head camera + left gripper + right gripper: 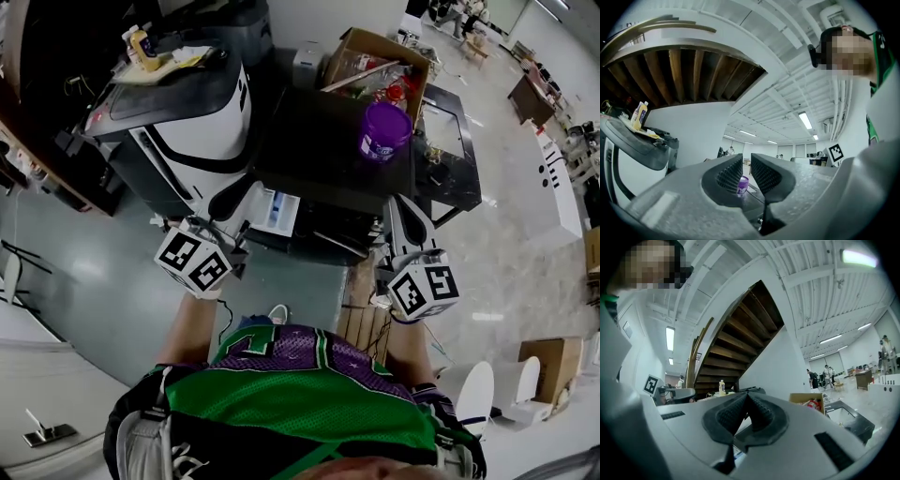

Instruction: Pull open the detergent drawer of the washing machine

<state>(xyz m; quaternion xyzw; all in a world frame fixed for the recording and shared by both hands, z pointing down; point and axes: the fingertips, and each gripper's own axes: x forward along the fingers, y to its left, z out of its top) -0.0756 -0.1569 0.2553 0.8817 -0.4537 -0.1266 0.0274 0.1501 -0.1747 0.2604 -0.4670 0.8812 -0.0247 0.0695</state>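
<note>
One open detergent drawer just right of the empty left claw

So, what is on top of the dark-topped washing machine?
A purple tub stands on the washing machine, near its right edge. The tub is closed, so its contents cannot be seen.

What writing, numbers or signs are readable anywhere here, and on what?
Nothing reads clearly.
Purple tub: label too blurred.
Yellow bottle: label too small.
Jersey: white print, upside down, not legible.
Left marker cube and right marker cube: black-and-white squares, no words.
</note>
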